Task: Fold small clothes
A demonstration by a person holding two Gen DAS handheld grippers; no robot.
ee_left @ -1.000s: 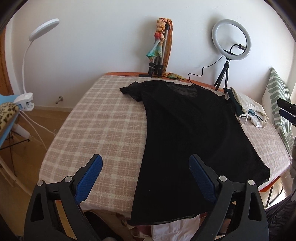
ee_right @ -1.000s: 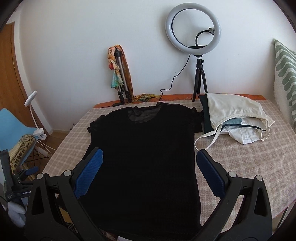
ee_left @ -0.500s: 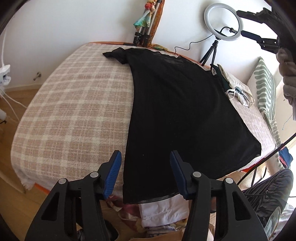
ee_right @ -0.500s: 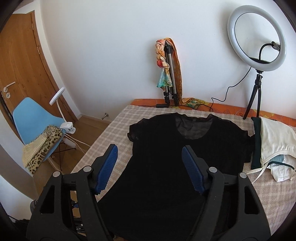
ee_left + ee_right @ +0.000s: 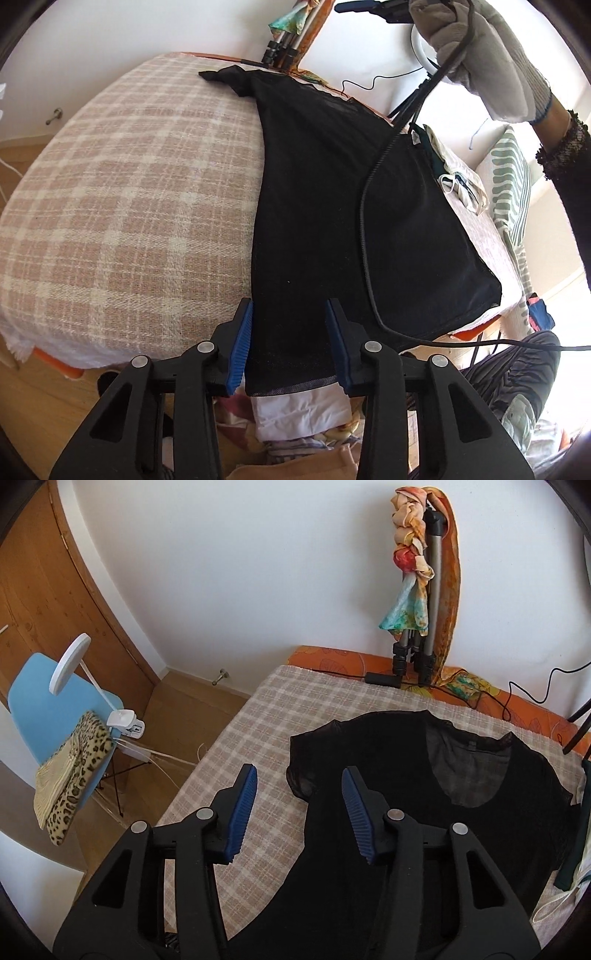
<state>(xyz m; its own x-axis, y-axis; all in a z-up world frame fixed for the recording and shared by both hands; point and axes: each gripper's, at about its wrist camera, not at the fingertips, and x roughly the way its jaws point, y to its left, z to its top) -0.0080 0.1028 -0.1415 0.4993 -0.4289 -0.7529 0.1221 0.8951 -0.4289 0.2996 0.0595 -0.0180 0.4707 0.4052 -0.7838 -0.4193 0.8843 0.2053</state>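
Two hand-held grippers are mine, and both are over one black T-shirt (image 5: 332, 192). The shirt lies flat on the bed (image 5: 122, 192), which has a pink checked cover. Its long way runs from the hem, at the bed's near edge, up to the neck by the far edge, close to the tripod (image 5: 424, 590) with the bright scarf on it.

My left hand-held gripper (image 5: 290, 339) is at the near edge of the bed. It points down at the hem corner on the shirt's left side. The blue pads (image 5: 242, 339) have just been closing. They stand a little apart, one on each side of that corner strip of cloth. I do not think they pinch it yet.

My right hand-held gripper (image 5: 301, 812) is far up the shirt, near the left sleeve (image 5: 306, 760). Its pads have just been closing too, but they are still apart and nothing is held. One pad is over the checked cover and the other is over the black cloth, so the shirt's side edge runs between them. The sleeve is just ahead of the tips.

So the left one is nearest the hem and the right one is nearest the sleeve. I think the next move is to pinch that same long side at both ends and fold it over toward the middle.
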